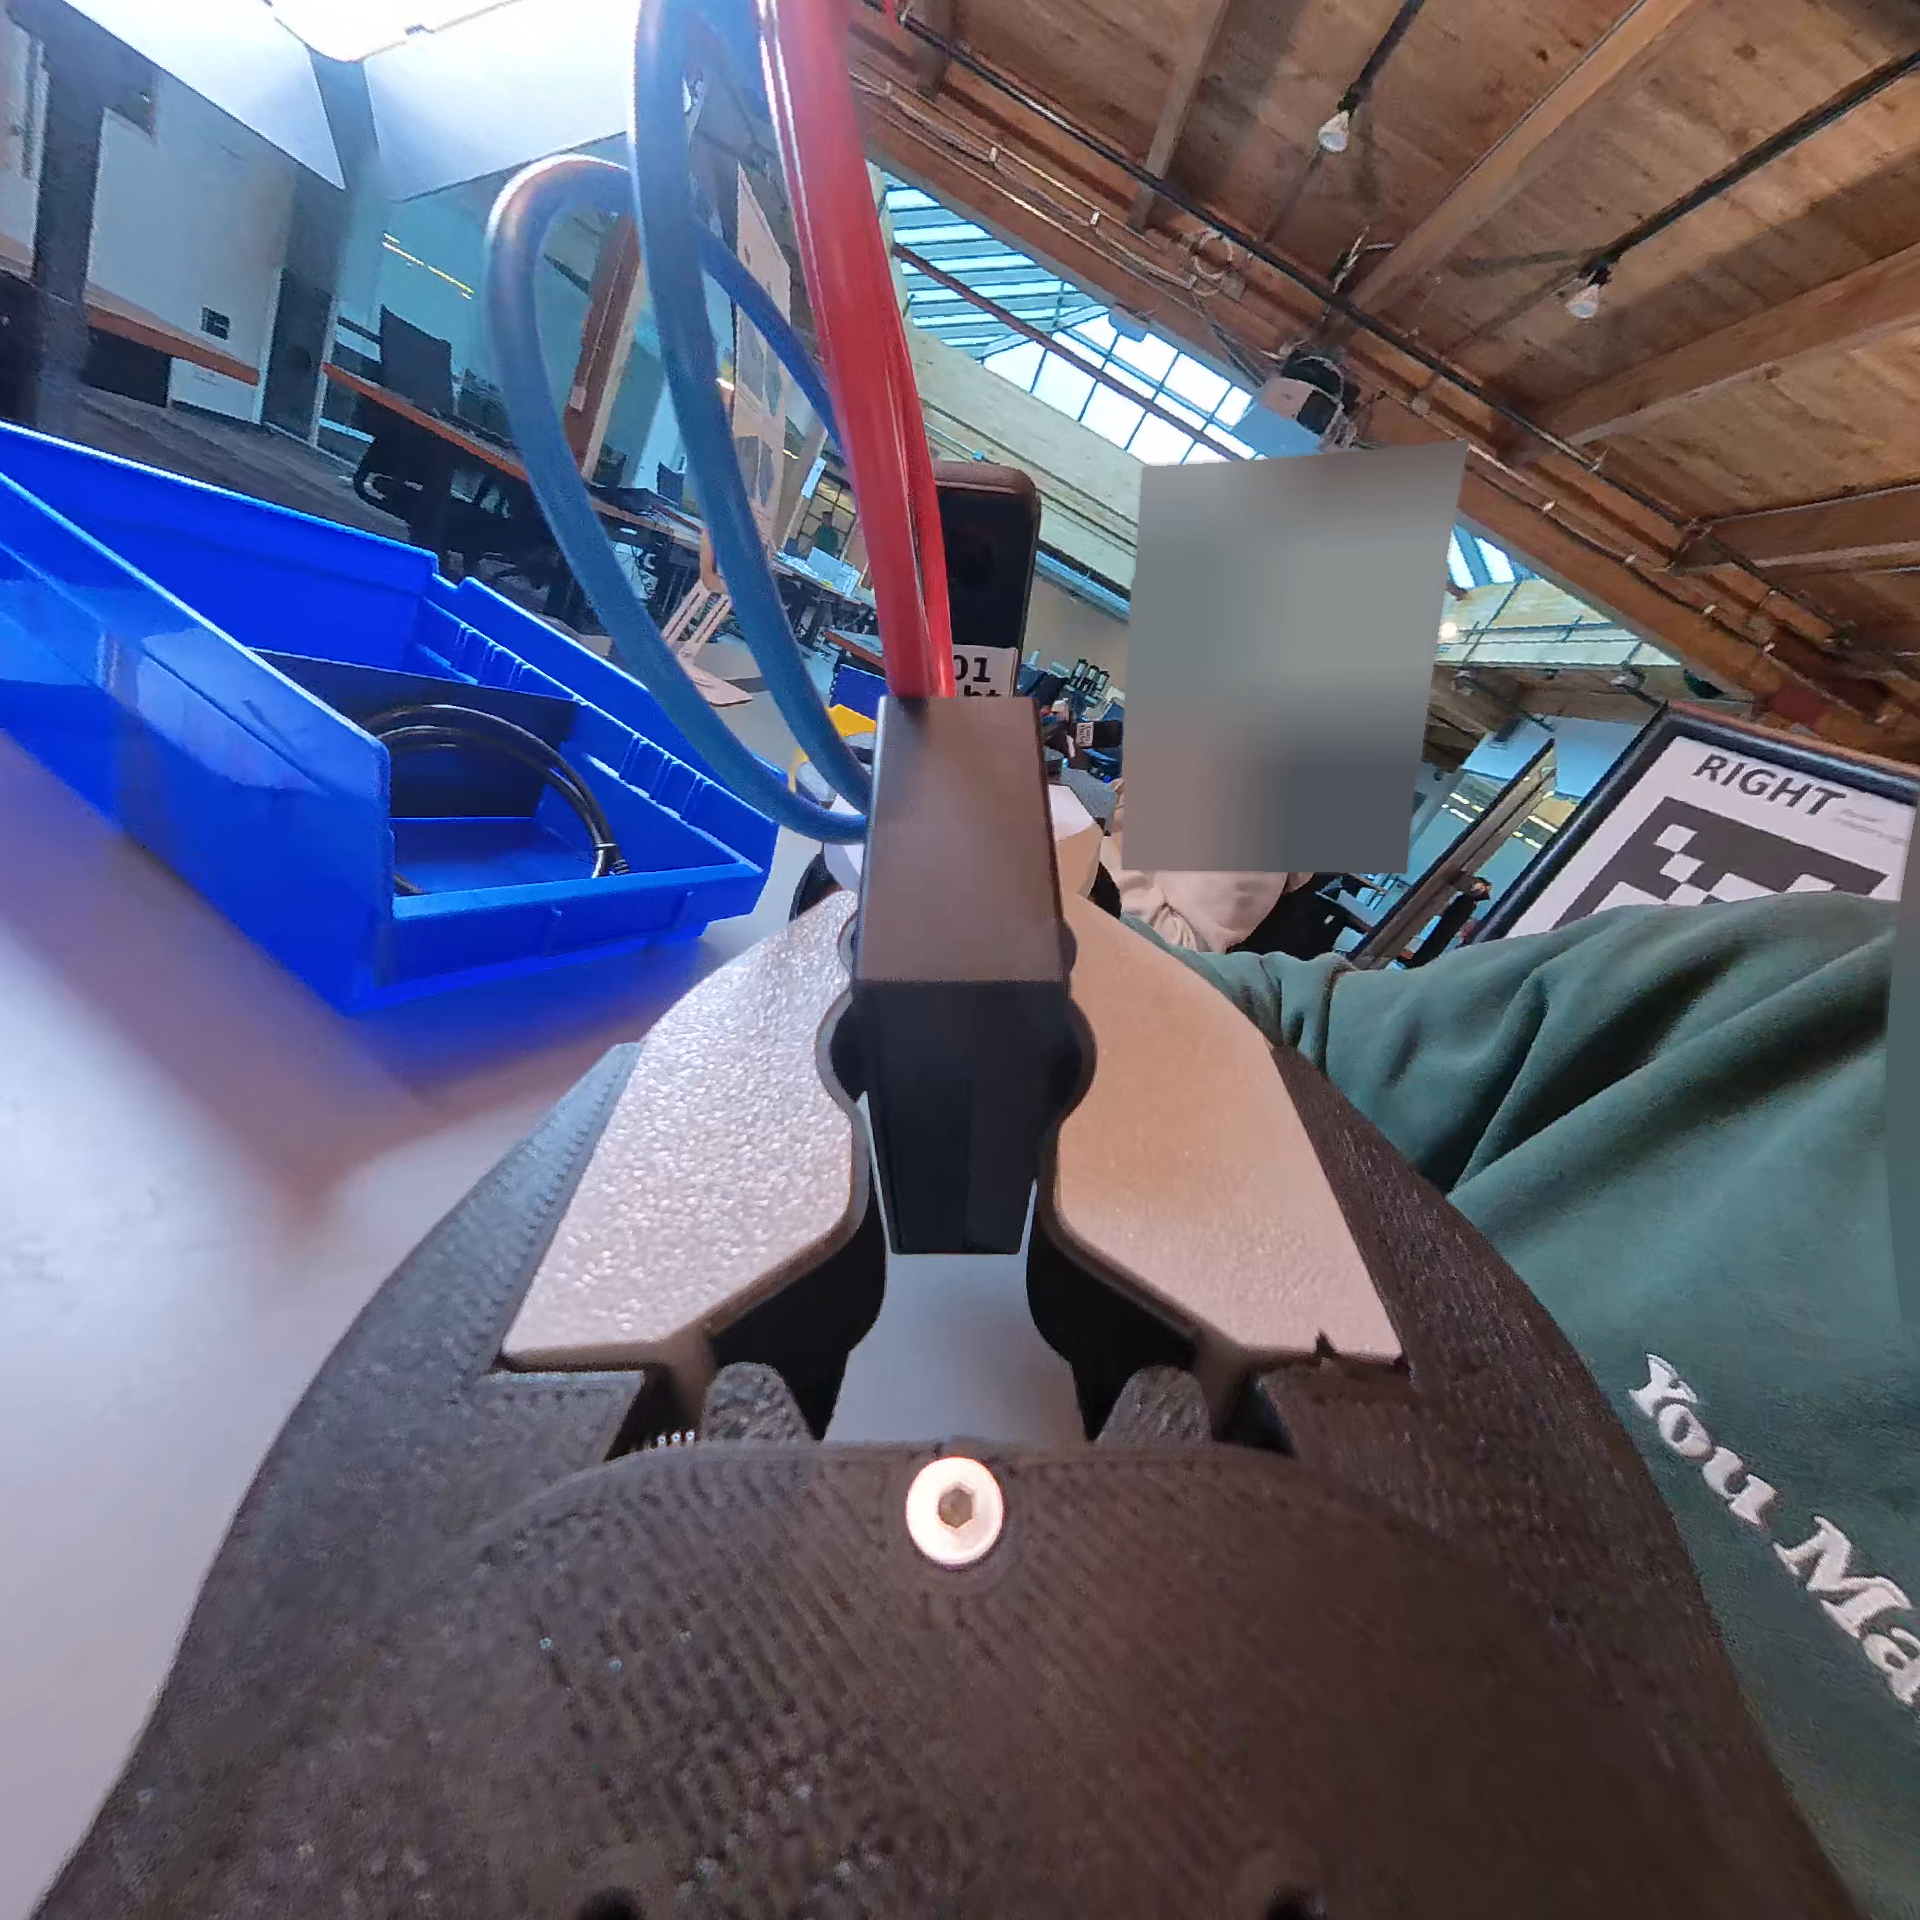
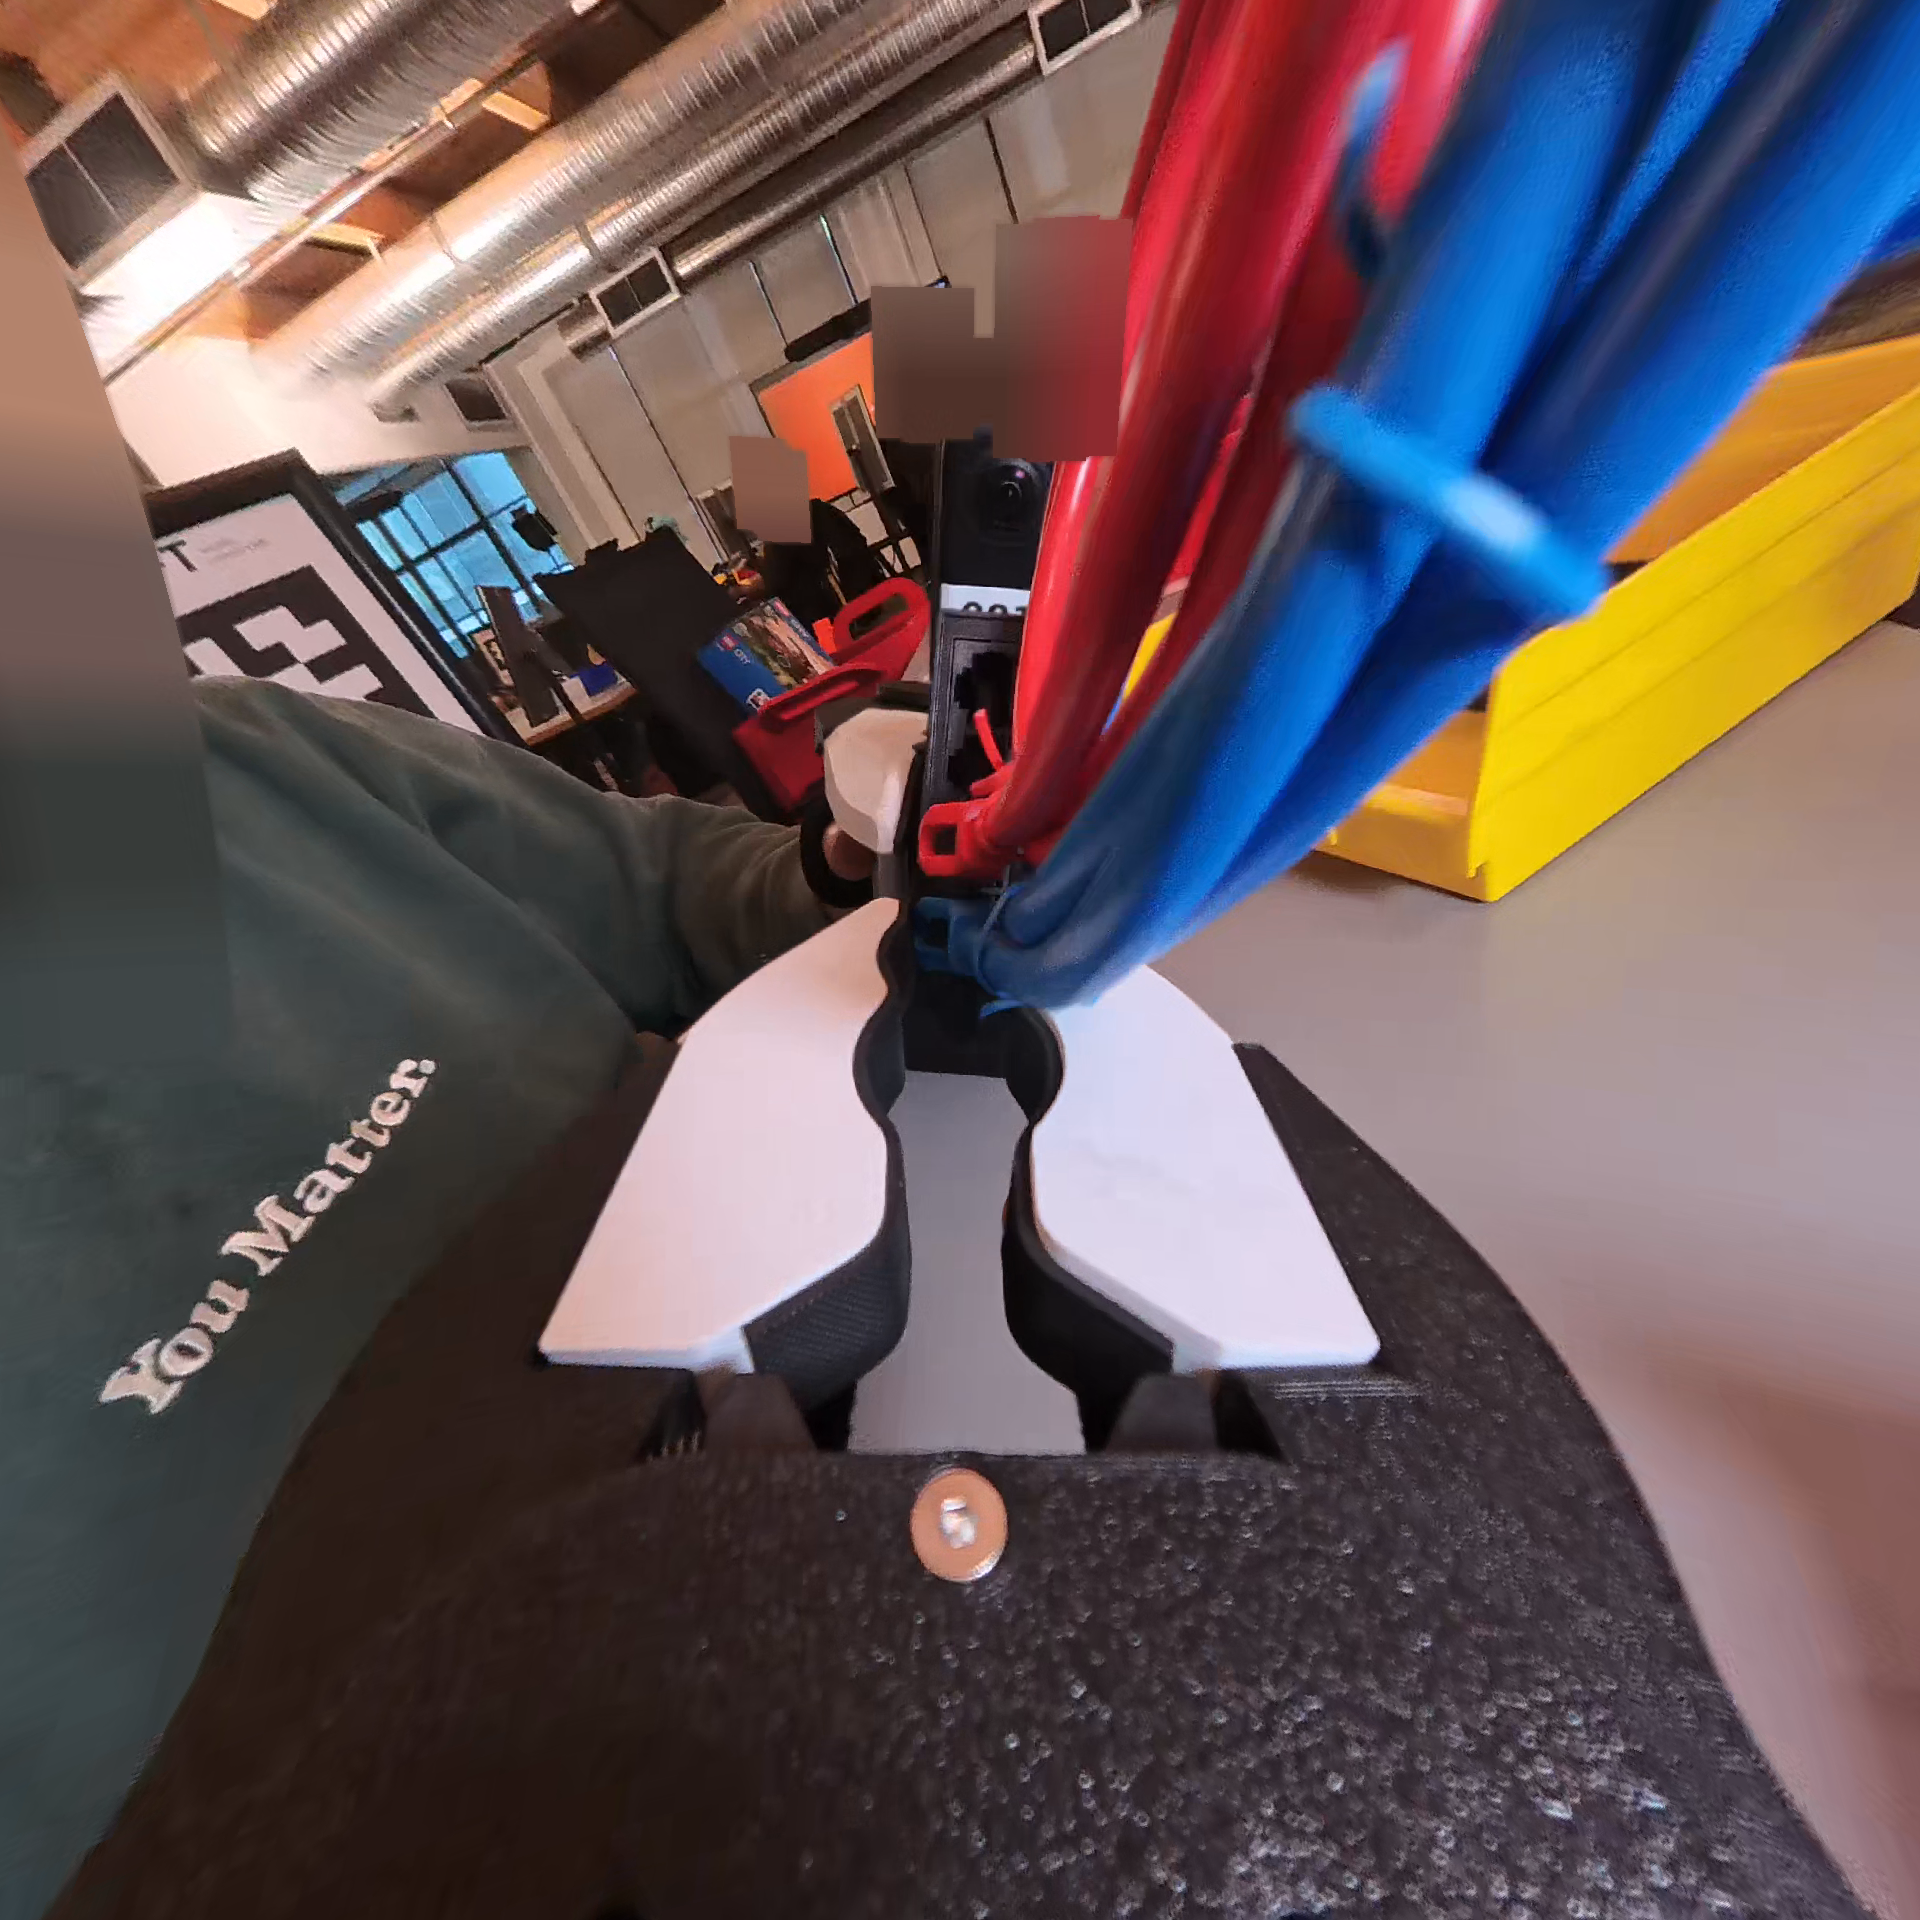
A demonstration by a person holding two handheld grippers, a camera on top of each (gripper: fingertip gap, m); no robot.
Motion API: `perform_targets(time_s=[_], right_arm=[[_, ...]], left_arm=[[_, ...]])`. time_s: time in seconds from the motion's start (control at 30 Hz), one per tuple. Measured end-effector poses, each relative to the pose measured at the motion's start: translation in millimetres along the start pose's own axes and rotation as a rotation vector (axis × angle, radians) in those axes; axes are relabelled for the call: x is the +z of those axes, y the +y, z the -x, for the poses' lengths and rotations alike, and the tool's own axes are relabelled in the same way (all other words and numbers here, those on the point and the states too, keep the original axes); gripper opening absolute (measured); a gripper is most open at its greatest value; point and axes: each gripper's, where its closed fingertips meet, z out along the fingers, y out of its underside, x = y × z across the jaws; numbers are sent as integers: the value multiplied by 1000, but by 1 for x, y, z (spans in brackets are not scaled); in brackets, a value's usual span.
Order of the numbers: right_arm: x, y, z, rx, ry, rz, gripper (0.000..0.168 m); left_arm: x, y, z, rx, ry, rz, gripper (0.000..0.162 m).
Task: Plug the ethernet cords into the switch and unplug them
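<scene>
Left wrist view: the left gripper [image 1: 961, 1049] clamps the black box-shaped switch [image 1: 961, 883] between its pebbled white fingers [image 1: 727, 1122], above the pale table [image 1: 208, 1247]. A red cord [image 1: 873, 416] and blue cords [image 1: 686, 416] rise from its far end, hiding the ports. A blue plastic bin [image 1: 312, 748] beside it holds a black cable [image 1: 520, 758]. A green sleeve [image 1: 1610, 1091] crowds the right.

Right wrist view: the right gripper [image 2: 961, 997] is pinched around the bundled blue cords [image 2: 1143, 883] just in front of the switch [image 2: 961, 717]; whether it grips them is unclear. Blurred red cords [image 2: 1091, 623] hide most ports. A yellow bin [image 2: 1610, 727] sits behind.
</scene>
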Motion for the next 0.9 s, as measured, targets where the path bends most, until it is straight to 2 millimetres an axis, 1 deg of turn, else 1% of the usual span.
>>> perform_targets(time_s=[0.13,0.2,0.27,0.37,0.53,0.9], right_arm=[[-2,0,1,46,-31,-6,15],[-4,-2,-3,55,-9,-19,15],[-5,-3,-4,37,11,-17,14],[-4,-2,-5,-37,81,4,16],[-5,-4,-5,-93,131,4,18],[-4,-1,-7,-53,104,-21,18]], left_arm=[[0,0,0,-3,4,-1,30],[-2,-2,3,2,-13,-6,30],[-2,-3,2,0,-15,-11,30],[-2,-4,3,-15,-27,-27,30],[-2,-6,3,-7,-59,-40,30],[-3,-7,5,-8,-85,-66,31]])
